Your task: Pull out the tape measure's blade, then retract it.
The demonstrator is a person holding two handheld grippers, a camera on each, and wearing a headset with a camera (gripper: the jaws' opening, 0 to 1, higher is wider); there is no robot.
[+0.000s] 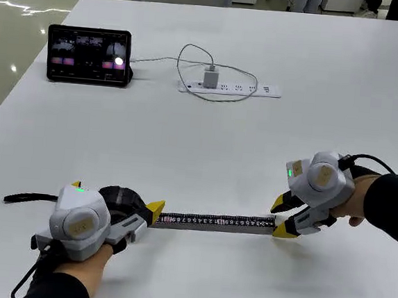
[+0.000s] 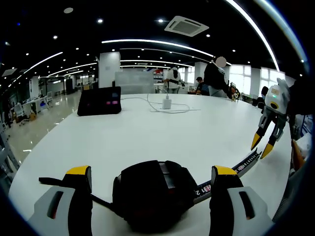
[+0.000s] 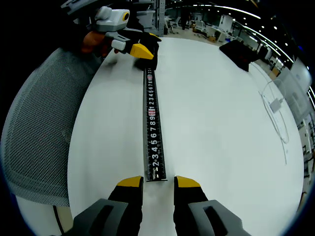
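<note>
The tape case [image 1: 123,199] sits on the white table [image 1: 255,140], between the jaws of your L gripper [image 2: 151,172]. Those jaws stand wide, one on each side of the case. Can't tell if they squeeze it, & a bit of table shows between one jaw & the case. The blade [image 3: 151,118] is out & lies flat on the table, reaching to your R gripper [image 3: 158,183]. The R jaws are spread w/ a gap & pinch nothing. The blade tip [image 3: 156,175] lies just ahead of that gap.

What could go wrong: I think the spring wants to pull the blade home. W/ nothing holding the tip, it may zip back fast & smack the case. If the L jaws are loose, the case may slide or spin b/c of that tug. The tip is small & thin, so the R jaws could shut on the table & miss it.
</note>
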